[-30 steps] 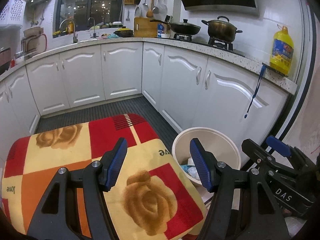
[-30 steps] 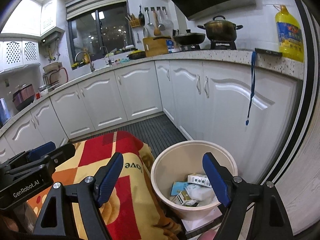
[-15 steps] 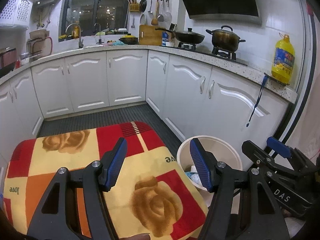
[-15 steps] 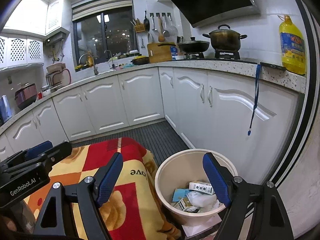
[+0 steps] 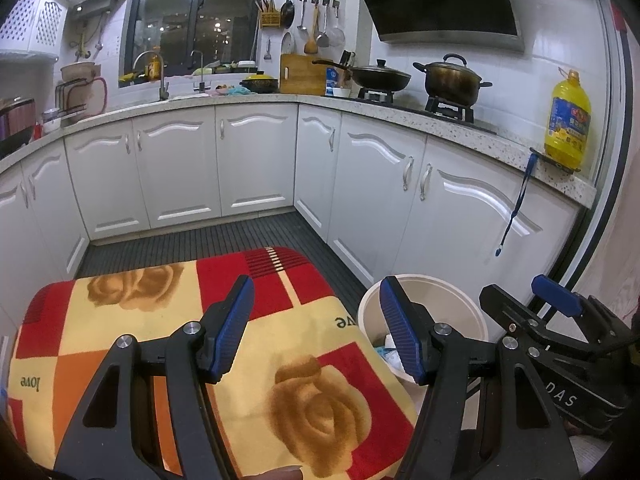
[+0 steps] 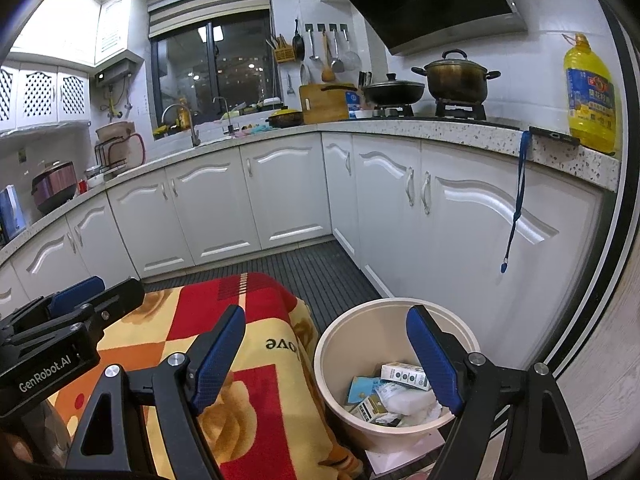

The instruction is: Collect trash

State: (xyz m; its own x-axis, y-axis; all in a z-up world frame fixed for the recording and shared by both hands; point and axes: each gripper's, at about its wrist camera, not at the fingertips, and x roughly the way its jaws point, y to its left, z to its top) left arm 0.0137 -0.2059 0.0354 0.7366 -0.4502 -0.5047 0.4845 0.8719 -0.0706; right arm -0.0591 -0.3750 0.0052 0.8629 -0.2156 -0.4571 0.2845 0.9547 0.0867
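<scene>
Kitchen floor: round cream plastic bin [image 6: 396, 364] holds light crushable cartons [image 6: 404, 372], grip broadside; both grippers [image 5: 316, 332] [image 6: 328, 360] gape empty.

both wrist cameras are looking forward and slightly down from above the blanket [image 5: 280, 344] – sharing the bin [image 6: 360, 360], cabinets [image 6: 280, 192] and stove.

At lower right of the frame, the right gripper [image 6: 326, 360] gapes wide and empty above a cream bin [image 6: 332, 364] holding boxes [image 6: 404, 376] and wrappers, beside a rose-patterned blanket [image 6: 256, 360].
</scene>
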